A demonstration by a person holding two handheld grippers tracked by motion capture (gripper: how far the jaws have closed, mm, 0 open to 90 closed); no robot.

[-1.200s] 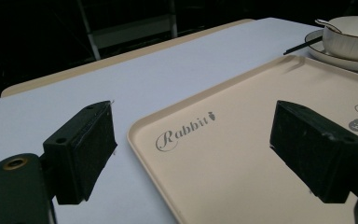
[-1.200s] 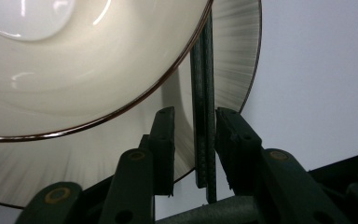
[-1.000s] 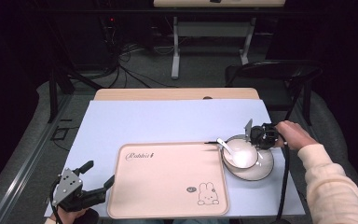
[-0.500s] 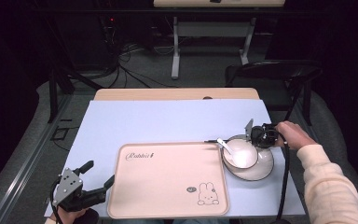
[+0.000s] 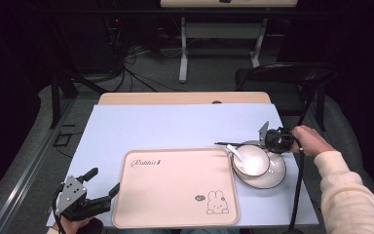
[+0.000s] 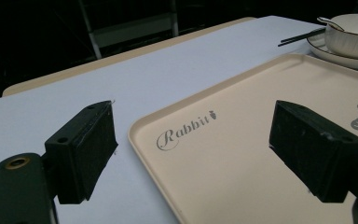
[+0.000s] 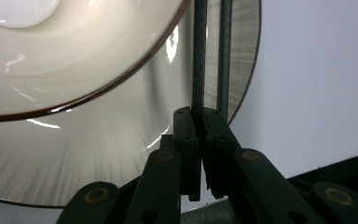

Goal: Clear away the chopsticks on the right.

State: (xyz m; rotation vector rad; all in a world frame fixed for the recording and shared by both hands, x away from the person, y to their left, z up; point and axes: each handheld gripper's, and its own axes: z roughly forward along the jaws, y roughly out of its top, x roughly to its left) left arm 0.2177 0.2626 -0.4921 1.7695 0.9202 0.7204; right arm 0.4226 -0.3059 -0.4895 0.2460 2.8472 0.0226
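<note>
The right gripper (image 7: 198,122) has just closed its jaws on one of the two dark chopsticks (image 7: 199,56) lying across the plate (image 7: 121,154); whether the second stick beside it is caught too is hard to tell. The plate, bowl (image 5: 250,159) and spoon (image 5: 233,150) sit on the surface (image 5: 175,126) just right of the tray (image 5: 175,187), the bowl cut off in the right gripper view. The left gripper (image 6: 193,149) hangs wide over the tray's near-left corner, holding nothing.

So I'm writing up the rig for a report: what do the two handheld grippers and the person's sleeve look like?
Both are black two-jaw tools. The left gripper carries a grey three-cornered plate on top and has blocky black pads. The right gripper has black linkage arms with brass-coloured pivot pins, and a black cable trails from it. The right arm wears a cream long sleeve.
</note>
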